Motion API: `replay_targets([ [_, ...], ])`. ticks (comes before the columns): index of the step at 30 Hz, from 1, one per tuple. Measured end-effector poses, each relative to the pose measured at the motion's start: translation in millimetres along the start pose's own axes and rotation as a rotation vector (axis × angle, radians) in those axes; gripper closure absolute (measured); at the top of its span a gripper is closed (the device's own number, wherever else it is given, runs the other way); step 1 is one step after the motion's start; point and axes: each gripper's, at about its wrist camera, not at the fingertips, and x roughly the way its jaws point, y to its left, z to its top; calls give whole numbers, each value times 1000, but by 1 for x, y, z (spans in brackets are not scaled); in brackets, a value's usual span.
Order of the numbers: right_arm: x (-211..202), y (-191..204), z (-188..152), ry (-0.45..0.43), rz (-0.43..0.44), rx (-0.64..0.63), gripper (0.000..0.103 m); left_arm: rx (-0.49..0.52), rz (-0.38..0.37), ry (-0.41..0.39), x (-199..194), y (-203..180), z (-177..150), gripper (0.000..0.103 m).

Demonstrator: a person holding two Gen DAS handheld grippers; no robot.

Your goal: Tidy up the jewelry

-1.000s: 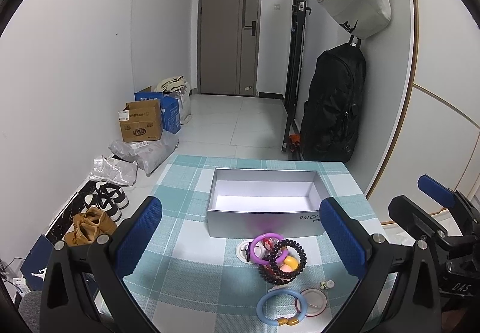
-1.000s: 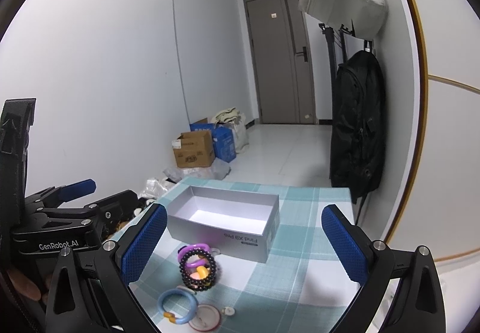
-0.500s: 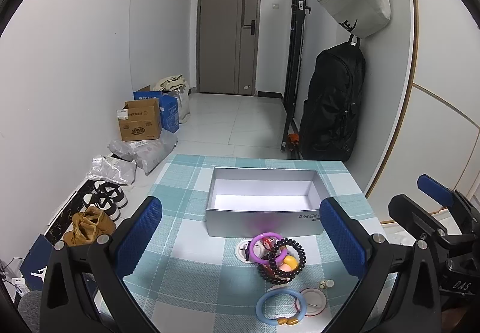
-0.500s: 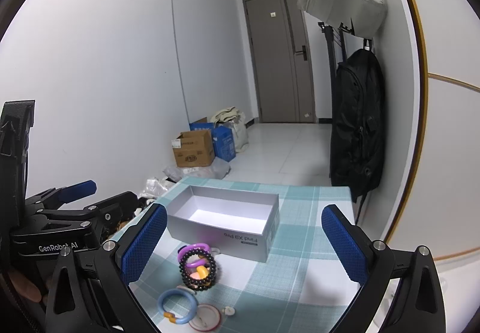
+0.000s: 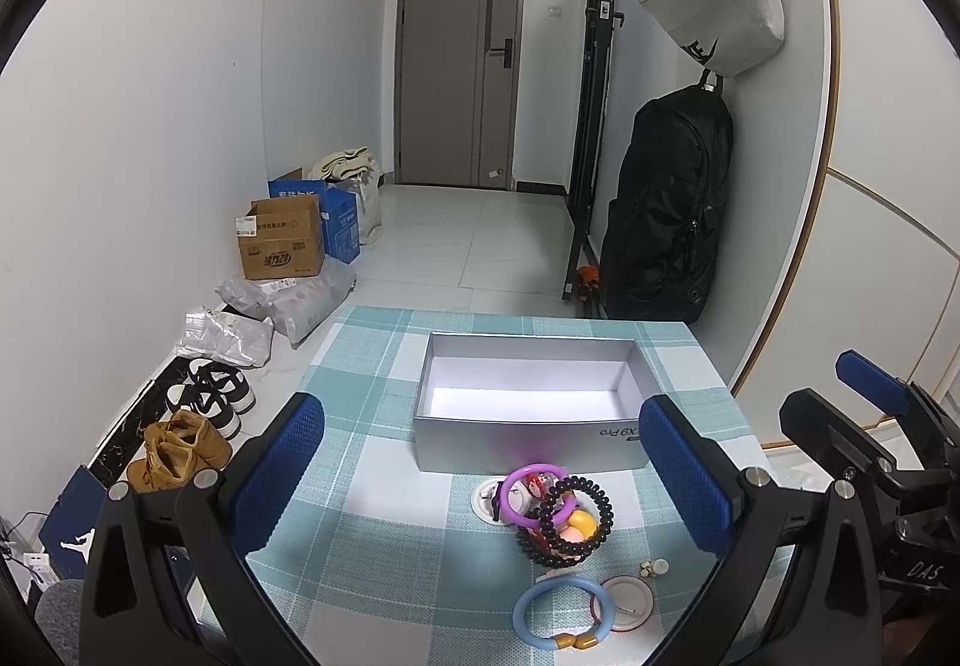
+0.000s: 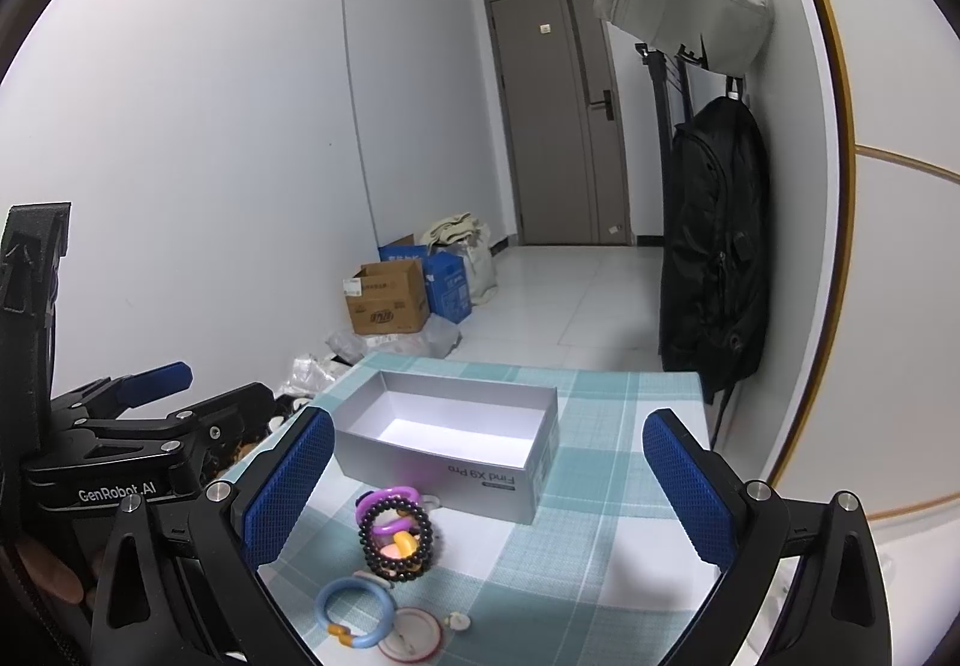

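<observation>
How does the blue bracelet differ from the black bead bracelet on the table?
The blue bracelet is a smooth ring with a gold piece; the black bead bracelet is made of many small dark beads. The blue bracelet lies flat by itself near the table's front edge; the black bead bracelet is piled with a purple ring, nearer the box. Both are round, and neither is in the box.
</observation>
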Motion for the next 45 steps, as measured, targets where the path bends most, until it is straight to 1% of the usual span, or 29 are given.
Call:
replay_targets([
  [13, -1, 1, -1, 4, 0, 1, 0, 0, -6, 4, 0, 1, 0, 1],
  [20, 0, -1, 1, 14, -4, 16, 0, 3, -29, 39, 6, 1, -4, 1],
  [24, -1, -7, 3, 12, -15, 34, 0, 21, -80, 109, 13, 2, -13, 1],
  [30, 3, -18, 5, 43, -29, 83, 0, 94, -173, 282, 30, -1, -37, 1],
  [31, 3, -20, 5, 47, -30, 91, 0, 104, -179, 302, 32, -3, -40, 1],
  [34, 5, -24, 6, 52, -33, 106, 0, 166, -211, 383, 38, -11, -54, 1],
  [37, 6, -27, 6, 55, -36, 111, 0, 238, -218, 445, 46, -20, -68, 1],
  [40, 7, -30, 6, 58, -32, 120, 0, 264, -213, 471, 49, -24, -73, 1],
  [45, 6, -36, 6, 61, -32, 138, 0, 278, -208, 496, 52, -26, -77, 2],
])
